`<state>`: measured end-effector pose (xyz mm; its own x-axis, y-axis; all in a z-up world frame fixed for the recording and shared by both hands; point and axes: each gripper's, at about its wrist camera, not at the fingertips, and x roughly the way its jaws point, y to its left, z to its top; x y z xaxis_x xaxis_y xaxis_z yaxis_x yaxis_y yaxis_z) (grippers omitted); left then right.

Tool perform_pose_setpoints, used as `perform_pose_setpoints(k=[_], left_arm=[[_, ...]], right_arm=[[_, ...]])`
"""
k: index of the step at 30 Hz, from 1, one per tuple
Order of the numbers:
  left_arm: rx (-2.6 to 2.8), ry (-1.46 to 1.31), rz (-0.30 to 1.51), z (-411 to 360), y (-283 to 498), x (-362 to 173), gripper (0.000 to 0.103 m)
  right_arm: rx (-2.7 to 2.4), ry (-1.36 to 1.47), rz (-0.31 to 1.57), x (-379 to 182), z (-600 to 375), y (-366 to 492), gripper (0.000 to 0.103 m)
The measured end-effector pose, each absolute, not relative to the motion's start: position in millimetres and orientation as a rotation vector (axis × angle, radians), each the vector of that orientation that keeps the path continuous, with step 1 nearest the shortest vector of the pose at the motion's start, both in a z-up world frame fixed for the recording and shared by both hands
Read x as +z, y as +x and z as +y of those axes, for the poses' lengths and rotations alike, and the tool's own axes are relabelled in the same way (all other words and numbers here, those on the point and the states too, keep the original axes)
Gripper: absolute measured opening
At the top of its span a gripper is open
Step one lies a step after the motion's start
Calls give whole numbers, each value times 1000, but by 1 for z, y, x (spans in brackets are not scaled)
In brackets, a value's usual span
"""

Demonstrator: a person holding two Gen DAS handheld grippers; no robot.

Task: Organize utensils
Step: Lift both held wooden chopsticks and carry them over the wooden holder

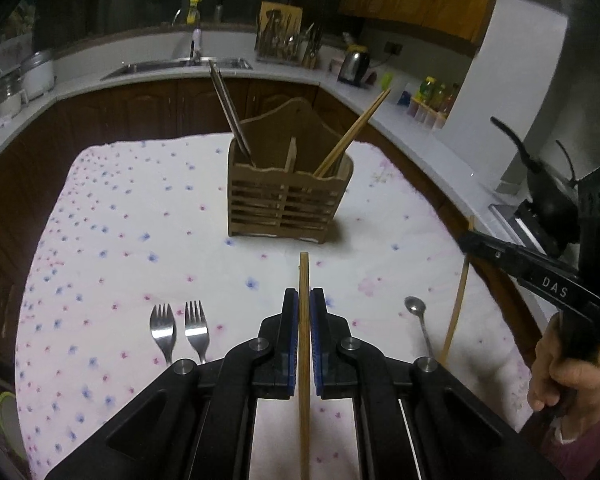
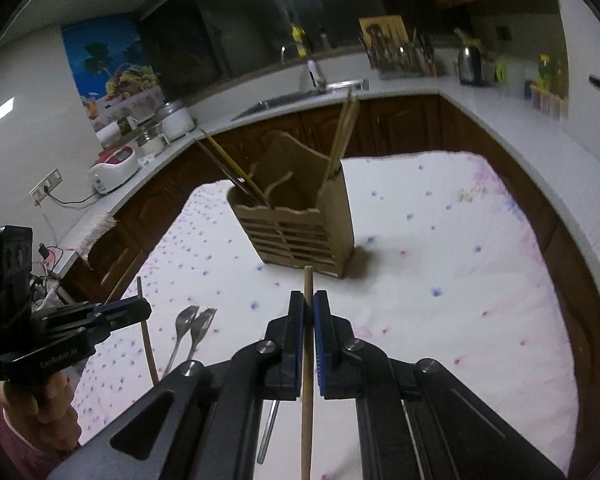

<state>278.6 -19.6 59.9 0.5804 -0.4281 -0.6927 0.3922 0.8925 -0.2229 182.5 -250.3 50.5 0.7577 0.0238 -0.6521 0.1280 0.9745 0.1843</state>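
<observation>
My left gripper (image 1: 304, 295) is shut on a wooden chopstick (image 1: 303, 270) that sticks out past its blue pads, above the floral tablecloth (image 1: 120, 208). My right gripper (image 2: 308, 297) is shut on another wooden chopstick (image 2: 308, 278). Ahead stands a slatted wooden utensil holder (image 1: 286, 204), with dark metal chopsticks (image 1: 228, 108) leaning in its left compartment and wooden chopsticks (image 1: 356, 132) in its right one. Two forks (image 1: 180, 330) lie side by side at the near left. A small spoon (image 1: 415, 309) lies at the near right. The other view shows the same holder (image 2: 300, 228) and forks (image 2: 192, 322).
A dark wooden rim edges the table (image 2: 556, 240). A white counter (image 1: 420, 136) runs around it, with a sink (image 1: 180, 65), a kettle (image 1: 354, 65), a rice cooker (image 1: 38, 72) and bottles (image 1: 434, 96). A hand (image 1: 560, 372) holds the right gripper at the right edge.
</observation>
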Motion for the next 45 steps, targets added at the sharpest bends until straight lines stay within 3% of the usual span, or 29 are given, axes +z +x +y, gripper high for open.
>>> perform_pose_setpoints(k=[17, 34, 45], left_arm=[[-478, -119, 701, 26, 228, 103, 4], [-462, -199, 617, 39, 247, 118, 4], [-433, -271, 462, 48, 290, 150, 4]], right_arm=[[-67, 176, 597, 97, -237, 160, 5], [-62, 169, 481, 126, -240, 175, 5], [-86, 197, 334, 160, -260, 206, 5]])
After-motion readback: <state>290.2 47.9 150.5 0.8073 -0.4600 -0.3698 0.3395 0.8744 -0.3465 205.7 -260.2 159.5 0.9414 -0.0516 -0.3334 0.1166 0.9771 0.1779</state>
